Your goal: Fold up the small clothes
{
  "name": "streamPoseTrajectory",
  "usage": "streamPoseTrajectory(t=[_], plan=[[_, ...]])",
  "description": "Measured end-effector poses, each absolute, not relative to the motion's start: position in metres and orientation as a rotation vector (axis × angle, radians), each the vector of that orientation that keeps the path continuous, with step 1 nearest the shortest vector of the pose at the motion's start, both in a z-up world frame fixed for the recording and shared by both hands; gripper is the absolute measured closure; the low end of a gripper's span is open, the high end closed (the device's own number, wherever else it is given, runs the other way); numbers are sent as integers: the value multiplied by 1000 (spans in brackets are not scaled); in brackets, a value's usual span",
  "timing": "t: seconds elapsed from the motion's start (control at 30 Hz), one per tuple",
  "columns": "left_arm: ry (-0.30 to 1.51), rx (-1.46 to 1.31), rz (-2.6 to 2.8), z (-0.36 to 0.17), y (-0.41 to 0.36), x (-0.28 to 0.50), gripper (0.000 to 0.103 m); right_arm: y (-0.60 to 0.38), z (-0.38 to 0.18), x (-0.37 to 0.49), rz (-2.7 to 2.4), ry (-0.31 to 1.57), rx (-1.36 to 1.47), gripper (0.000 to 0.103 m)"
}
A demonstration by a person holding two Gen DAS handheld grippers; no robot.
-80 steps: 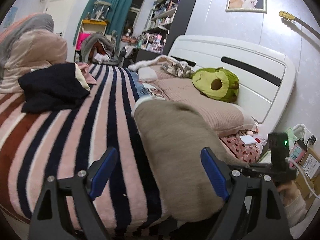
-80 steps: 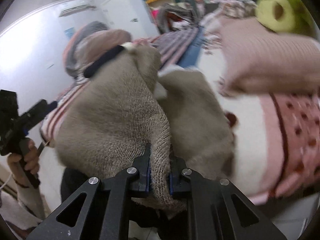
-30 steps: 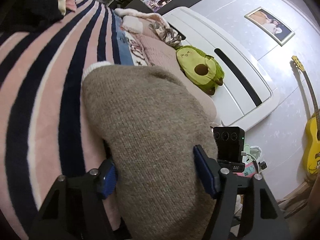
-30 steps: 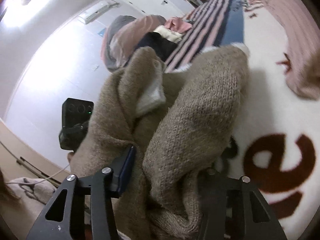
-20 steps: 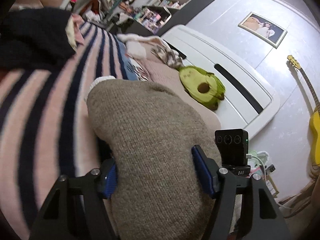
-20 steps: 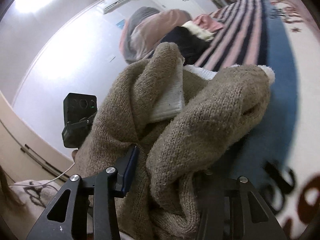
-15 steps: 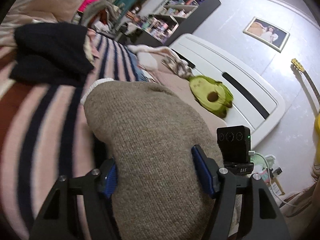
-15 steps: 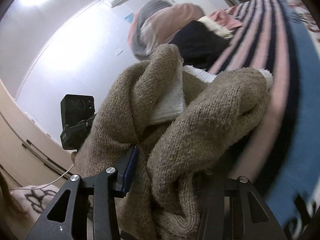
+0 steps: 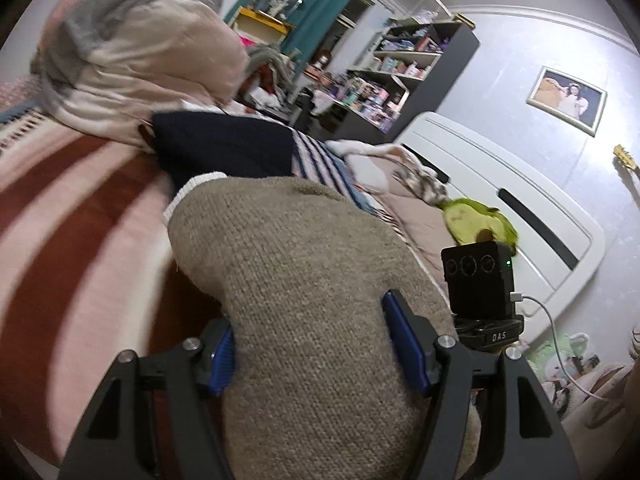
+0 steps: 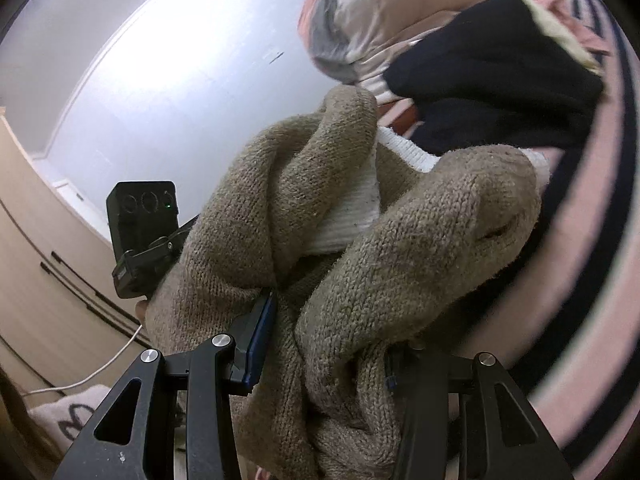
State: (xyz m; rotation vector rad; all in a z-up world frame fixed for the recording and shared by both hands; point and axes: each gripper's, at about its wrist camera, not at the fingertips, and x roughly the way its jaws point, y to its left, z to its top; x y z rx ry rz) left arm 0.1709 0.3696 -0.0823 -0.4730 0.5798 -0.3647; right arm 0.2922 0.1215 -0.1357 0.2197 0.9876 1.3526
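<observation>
A folded beige knit sweater [image 9: 304,288] is carried between two hand-held grippers above a striped pink blanket [image 9: 80,216] spread over a bed. The bundle is bracketed by the left gripper [image 9: 316,344], whose blue pads [image 9: 404,344] are set wide apart against either side of the thick fold. In the right wrist view, the bunched folds of the sweater [image 10: 360,248], with white ribbed trim showing between them, are wedged in the spread jaws of the right gripper [image 10: 320,344]; only one blue pad [image 10: 260,340] is seen, the other being buried in the knit. A dark navy garment [image 9: 224,148] is seen lying on the blanket at the far side, beside a heaped pink-and-grey duvet [image 9: 136,48]. An avocado plush [image 9: 476,224] is seen by the white headboard [image 9: 508,200] at the right.
</observation>
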Motion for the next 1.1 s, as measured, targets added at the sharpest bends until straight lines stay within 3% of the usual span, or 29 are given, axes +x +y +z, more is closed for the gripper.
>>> streamPoseTrajectory(t=[0.2, 0.47, 0.73, 1.1], plan=[[579, -422, -271, -82, 437, 171, 39, 190, -140, 302, 1403, 993, 194, 63], [678, -432, -150, -120, 493, 172, 38, 217, -158, 299, 1402, 1029, 132, 64], [702, -288, -47, -124, 478, 166, 36, 226, -171, 299, 1323, 1037, 29, 49], [686, -245, 69, -105, 467, 158, 37, 202, -157, 298, 1273, 1027, 38, 47]])
